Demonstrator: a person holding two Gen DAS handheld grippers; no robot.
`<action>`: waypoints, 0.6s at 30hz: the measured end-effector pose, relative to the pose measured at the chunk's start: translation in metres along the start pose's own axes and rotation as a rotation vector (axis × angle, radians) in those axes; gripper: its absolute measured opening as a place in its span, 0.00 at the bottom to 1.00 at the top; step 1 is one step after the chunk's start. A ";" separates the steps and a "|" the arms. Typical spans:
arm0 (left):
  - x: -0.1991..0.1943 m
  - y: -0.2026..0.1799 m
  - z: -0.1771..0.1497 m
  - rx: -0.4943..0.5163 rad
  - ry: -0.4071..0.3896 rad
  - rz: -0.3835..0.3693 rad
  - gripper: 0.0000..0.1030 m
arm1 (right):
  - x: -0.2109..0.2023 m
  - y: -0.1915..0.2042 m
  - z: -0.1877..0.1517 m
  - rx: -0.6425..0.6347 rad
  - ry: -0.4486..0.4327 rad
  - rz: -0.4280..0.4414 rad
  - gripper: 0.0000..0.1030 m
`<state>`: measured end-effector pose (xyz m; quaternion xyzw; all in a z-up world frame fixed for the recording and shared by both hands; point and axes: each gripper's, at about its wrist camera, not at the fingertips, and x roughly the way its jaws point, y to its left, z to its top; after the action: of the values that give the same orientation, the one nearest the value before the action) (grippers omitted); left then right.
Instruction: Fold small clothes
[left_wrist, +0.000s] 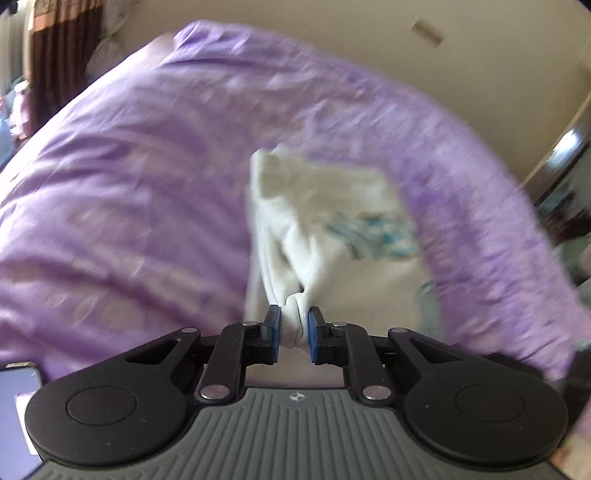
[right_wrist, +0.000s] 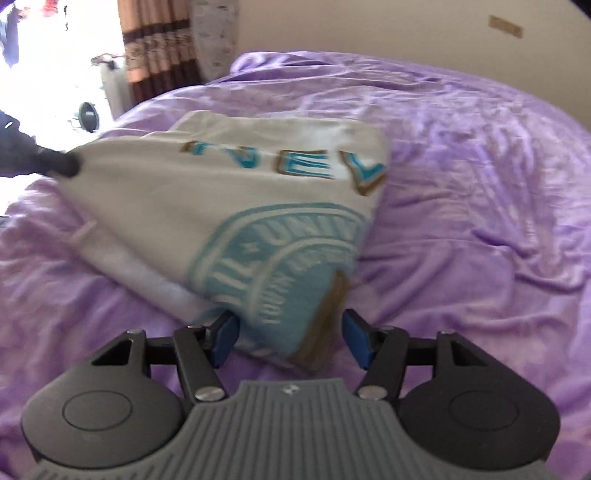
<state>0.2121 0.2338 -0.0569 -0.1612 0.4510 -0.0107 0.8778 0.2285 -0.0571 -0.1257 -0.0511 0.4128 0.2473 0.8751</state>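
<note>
"While the white T-shirt (right_wrist: 207, 206) lies on the purple bedcover (right_wrist: 461, 184), why does one corner stick up like that?"

"Because the left gripper (left_wrist: 294, 330) has it. Its jaws are nearly shut and pinch a bunched bit of white cloth between the blue pads (left_wrist: 275, 334). That lifts the edge, so the shirt can be pulled over itself. I think a fold is just starting."

"And the right gripper (right_wrist: 290, 341)?"

"Its jaws are about half open. The printed end of the shirt, with the blue round badge (right_wrist: 273, 258), sits between them. The left pad looks like it touches the cloth, but the right pad stands clear. So it isn't squeezing yet."

"Why hold two places?"

"I guess two corners keep the edge straight, so the fold comes out neat and not crooked."

"Which way does the shirt point?"

"In the right gripper's view, it stretches from the pinched corner at the far left down to the near end at the right gripper. That slanted line is its long way. The blue letters (right_wrist: 295, 162) run across the top part, tipping down to the right."

"Is it flat?"

"No. It looks already doubled, and the pinched corner is raised off the bed. The left view is blurry, so I can't tell more."
</note>
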 end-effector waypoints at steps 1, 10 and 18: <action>0.007 0.004 -0.001 -0.013 0.022 0.021 0.15 | 0.001 -0.002 -0.001 0.005 0.007 -0.011 0.44; 0.021 -0.003 -0.007 0.070 0.099 0.112 0.15 | -0.002 -0.005 -0.018 -0.059 0.080 -0.010 0.00; 0.064 -0.006 -0.023 0.133 0.182 0.203 0.16 | 0.020 -0.021 -0.032 0.024 0.154 0.044 0.00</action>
<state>0.2325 0.2118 -0.1176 -0.0547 0.5411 0.0337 0.8385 0.2269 -0.0774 -0.1644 -0.0504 0.4827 0.2567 0.8358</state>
